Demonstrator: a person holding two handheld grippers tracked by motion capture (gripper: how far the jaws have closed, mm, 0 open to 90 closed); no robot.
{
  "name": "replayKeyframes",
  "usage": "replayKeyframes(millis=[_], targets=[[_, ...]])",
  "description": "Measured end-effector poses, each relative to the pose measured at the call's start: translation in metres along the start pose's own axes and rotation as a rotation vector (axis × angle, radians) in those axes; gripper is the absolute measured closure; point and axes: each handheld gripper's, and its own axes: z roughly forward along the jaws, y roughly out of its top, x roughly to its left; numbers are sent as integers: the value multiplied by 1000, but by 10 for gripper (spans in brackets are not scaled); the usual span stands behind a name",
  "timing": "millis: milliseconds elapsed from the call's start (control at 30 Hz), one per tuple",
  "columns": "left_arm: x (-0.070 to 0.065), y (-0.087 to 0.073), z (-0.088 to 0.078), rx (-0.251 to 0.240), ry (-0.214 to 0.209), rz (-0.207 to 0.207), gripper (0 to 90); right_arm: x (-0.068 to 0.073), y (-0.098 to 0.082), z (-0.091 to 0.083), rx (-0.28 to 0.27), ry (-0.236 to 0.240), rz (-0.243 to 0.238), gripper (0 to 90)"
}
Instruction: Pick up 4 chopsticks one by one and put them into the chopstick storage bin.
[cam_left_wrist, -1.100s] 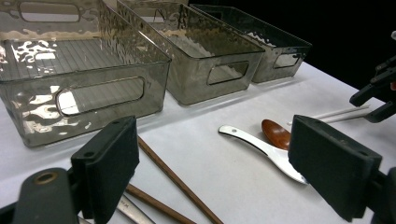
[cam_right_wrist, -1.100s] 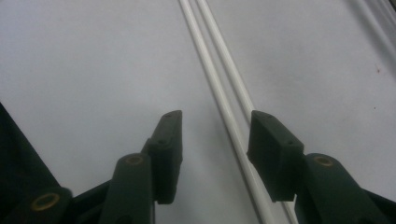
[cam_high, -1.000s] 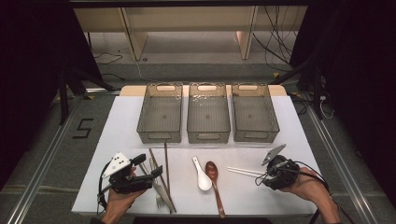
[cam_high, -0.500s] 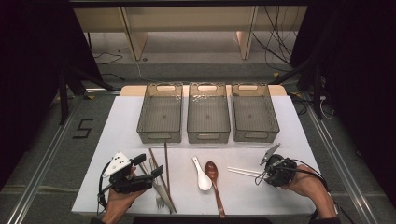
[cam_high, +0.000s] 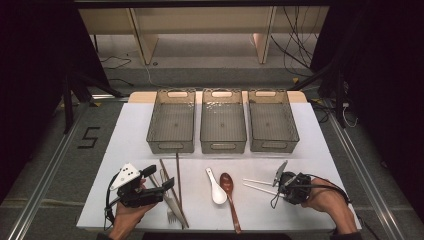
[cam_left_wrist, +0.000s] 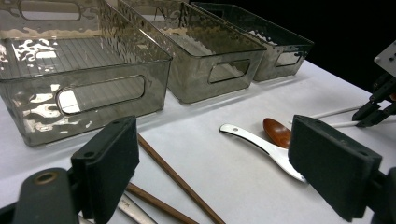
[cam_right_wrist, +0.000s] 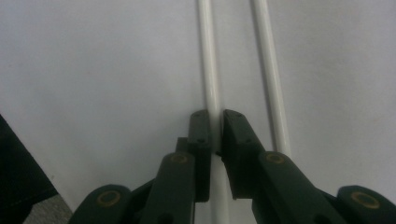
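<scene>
Two white chopsticks lie side by side at the table's front right. My right gripper points down at their right ends, and its jaws are shut on one white chopstick. The second white chopstick lies free just beside the jaws. My left gripper rests at the front left, open wide with nothing gripped. Between its jaws I see two brown chopsticks on the table. A white spoon and a brown spoon lie in the middle front.
Three empty clear plastic bins stand in a row across the middle of the white table. A metal fork lies by the brown chopsticks at the front left. The table's front edge is close behind both hands.
My right gripper has shifted slightly left and tipped down onto the white chopsticks. The left gripper and the cutlery have stayed where they were.
</scene>
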Motion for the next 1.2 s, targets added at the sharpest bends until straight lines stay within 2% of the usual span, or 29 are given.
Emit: replayKeyframes(millis=[167,367,467,533,700,867,900,933,967,1067,1100,1133,1200], targets=[[0,0,0,0,1,0,158,2,0,0,-5,7,-62,850],[0,0,0,0,2,-2,158,5,0,-6,-39,11,-56,852],[0,0,1,3,0,-7,158,3,0,-24,-150,-12,-20,853],[0,0,1,7,0,-7,158,2,1,-33,-239,-12,33,853],[0,0,2,10,-9,-22,159,0,7,-51,-397,-1,133,853],[-2,1,4,14,-21,-32,158,-2,17,-65,-503,21,207,853],[-2,2,5,17,-21,-33,158,-2,17,-65,-503,21,207,853],[-4,3,7,22,-31,-44,158,-3,21,-68,-550,34,231,853],[-5,3,8,24,-38,-54,158,-3,23,-70,-573,40,249,853],[-7,5,10,41,-47,-50,158,-4,28,-74,-625,38,275,852],[-8,6,11,48,-48,-51,158,-4,28,-74,-625,38,275,852],[-10,7,12,50,-55,-61,158,-4,33,-75,-658,41,296,852],[-13,8,16,64,-71,-66,158,-4,37,-75,-683,41,305,852]])
